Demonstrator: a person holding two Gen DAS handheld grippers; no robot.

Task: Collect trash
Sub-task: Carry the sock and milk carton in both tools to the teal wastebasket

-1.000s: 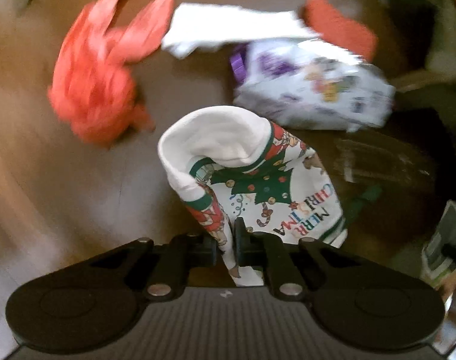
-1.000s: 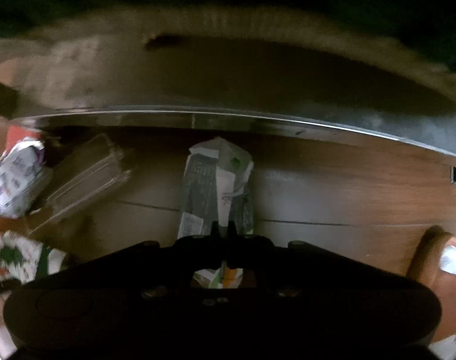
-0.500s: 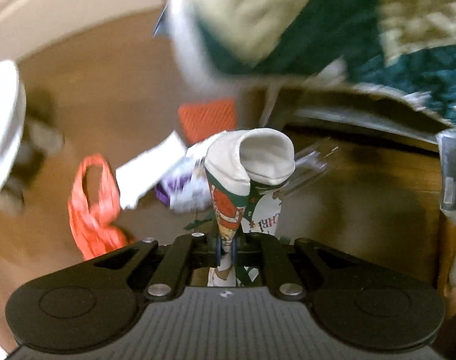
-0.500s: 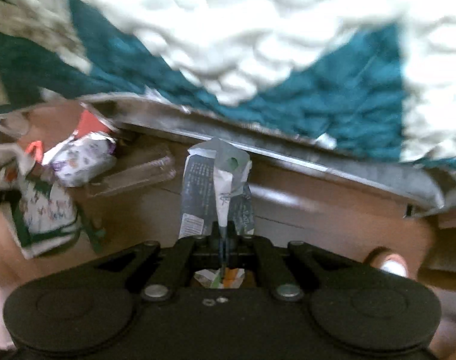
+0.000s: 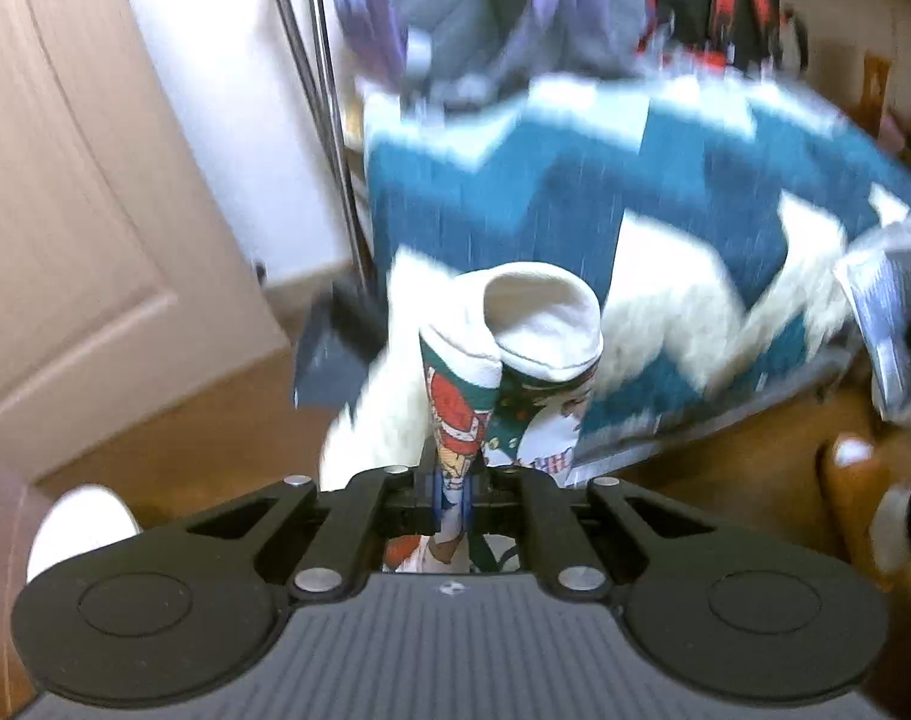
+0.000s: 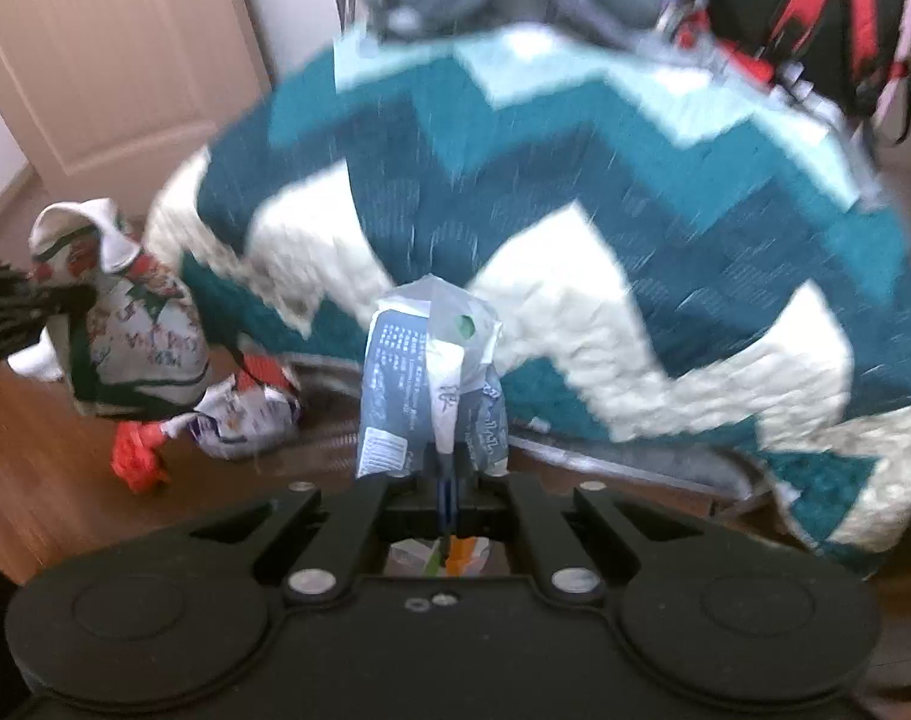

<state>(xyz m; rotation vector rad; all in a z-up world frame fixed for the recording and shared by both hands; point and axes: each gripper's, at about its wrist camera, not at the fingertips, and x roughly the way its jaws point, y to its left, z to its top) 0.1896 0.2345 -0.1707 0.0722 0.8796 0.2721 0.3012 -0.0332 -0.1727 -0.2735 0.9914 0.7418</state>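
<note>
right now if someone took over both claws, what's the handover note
Left claw: shut on the Christmas-print paper bag, held up in the air.
Right claw: shut on the flattened blue-grey carton, also off the floor.
On the wood floor by the teal and white blanket: a crumpled white and purple wrapper and a red plastic bag.
Done: two pieces picked up.
Left: drop both in a bin (none in view), then fetch the wrapper and red bag.

Two claws [image 5: 452, 501], one Christmas bag [image 5: 515, 360], one carton [image 6: 431, 384], one blanket [image 6: 575, 210].
</note>
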